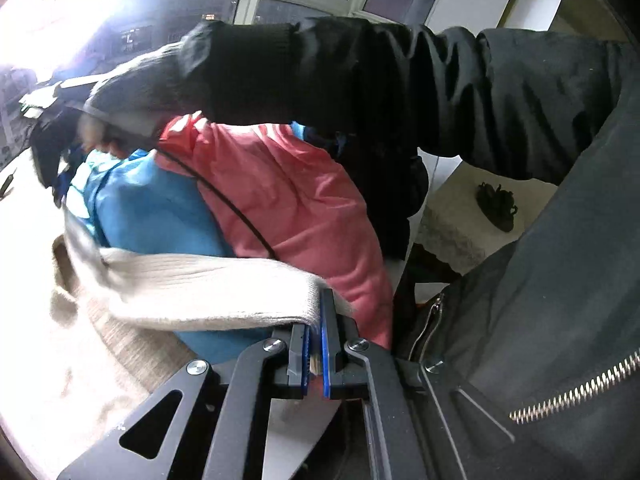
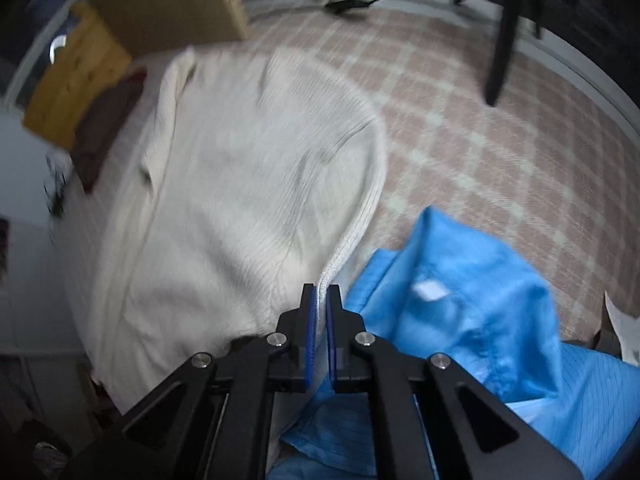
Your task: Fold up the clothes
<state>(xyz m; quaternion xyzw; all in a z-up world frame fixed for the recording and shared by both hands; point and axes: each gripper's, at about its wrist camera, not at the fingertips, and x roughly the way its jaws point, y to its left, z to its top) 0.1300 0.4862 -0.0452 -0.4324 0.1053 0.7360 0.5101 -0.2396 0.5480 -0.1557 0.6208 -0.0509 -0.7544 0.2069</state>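
A cream ribbed knit sweater (image 2: 248, 168) lies spread on a checked pink cloth. My right gripper (image 2: 321, 294) is shut on the sweater's ribbed hem edge, which runs up between the blue pads. In the left wrist view my left gripper (image 1: 316, 312) is shut on another ribbed edge of the cream sweater (image 1: 192, 288), which stretches away to the left. A blue garment (image 2: 460, 312) lies crumpled right of the right gripper. The blue garment (image 1: 160, 208) and a pink one (image 1: 288, 208) are piled behind the left gripper.
A person's black sleeve (image 1: 360, 72) and dark zipped jacket (image 1: 540, 300) fill the right of the left wrist view. A cardboard box (image 2: 168, 0), a yellow item (image 2: 76, 80) and a dark brown cloth (image 2: 108, 120) lie at the sweater's far left. A black stand leg (image 2: 504, 52) stands far right.
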